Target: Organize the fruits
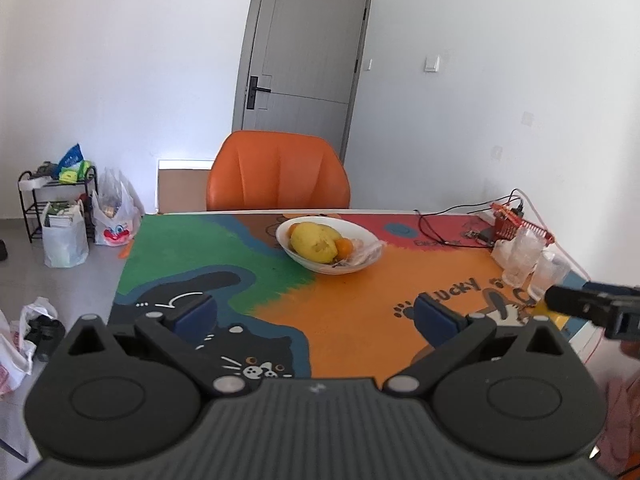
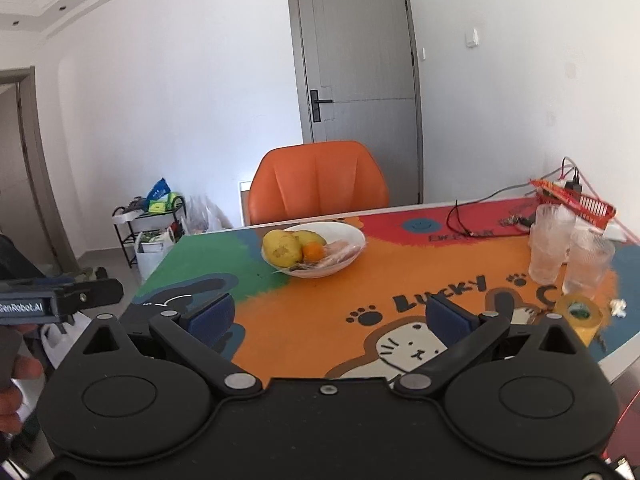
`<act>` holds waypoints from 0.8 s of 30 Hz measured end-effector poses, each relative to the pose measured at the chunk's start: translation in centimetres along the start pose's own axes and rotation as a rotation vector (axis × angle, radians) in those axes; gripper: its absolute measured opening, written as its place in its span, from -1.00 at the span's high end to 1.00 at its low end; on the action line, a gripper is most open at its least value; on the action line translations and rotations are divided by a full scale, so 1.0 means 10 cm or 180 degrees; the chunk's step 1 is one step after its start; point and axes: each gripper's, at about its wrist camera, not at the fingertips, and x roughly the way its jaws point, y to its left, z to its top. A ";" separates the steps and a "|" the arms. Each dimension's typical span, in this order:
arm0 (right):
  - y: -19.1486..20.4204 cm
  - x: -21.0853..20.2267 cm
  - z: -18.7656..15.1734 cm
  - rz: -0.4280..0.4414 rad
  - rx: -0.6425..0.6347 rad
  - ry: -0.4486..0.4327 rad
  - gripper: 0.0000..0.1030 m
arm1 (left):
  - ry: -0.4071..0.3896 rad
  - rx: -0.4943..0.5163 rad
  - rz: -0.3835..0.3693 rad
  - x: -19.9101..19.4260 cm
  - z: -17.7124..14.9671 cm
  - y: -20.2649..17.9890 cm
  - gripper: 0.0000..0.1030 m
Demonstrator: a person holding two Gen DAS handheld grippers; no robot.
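Left tongs (image 1: 316,316) agape | right tongs (image 2: 332,314) agape | bowl (image 1: 356,266) on colourful table (image 1: 360,312)

Each camera sits just behind its own tool and looks forward along the two blue-padded fingers, slightly downward over the colourful cartoon-printed surface (image 1: 352,300). The left wrist view looks from the near left part of the surface toward the grey door (image 1: 304,52) on the far wall. The right wrist view looks from further right, with the same door (image 2: 356,56) ahead. Both views share the white oval bowl of yellow and orange fruits (image 1: 328,246) (image 2: 314,250), at middle distance, and the orange padded chair (image 1: 278,170) (image 2: 318,180). Each view catches the other tool at its edge.
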 end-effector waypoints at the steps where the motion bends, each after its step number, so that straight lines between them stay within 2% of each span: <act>1: -0.01 0.01 0.00 -0.0018 0.0003 -0.0006 -1.00 | 0.0009 0.0014 0.0007 0.01 -0.01 0.00 -1.00; 14: -0.02 0.08 -0.04 -0.0049 0.0054 0.0065 -1.00 | 0.0036 -0.0060 0.0067 0.09 -0.05 0.05 -1.00; 24: -0.02 0.08 -0.06 -0.0055 0.0055 0.0087 -1.00 | 0.0016 0.0014 0.0069 0.06 -0.04 0.04 -1.00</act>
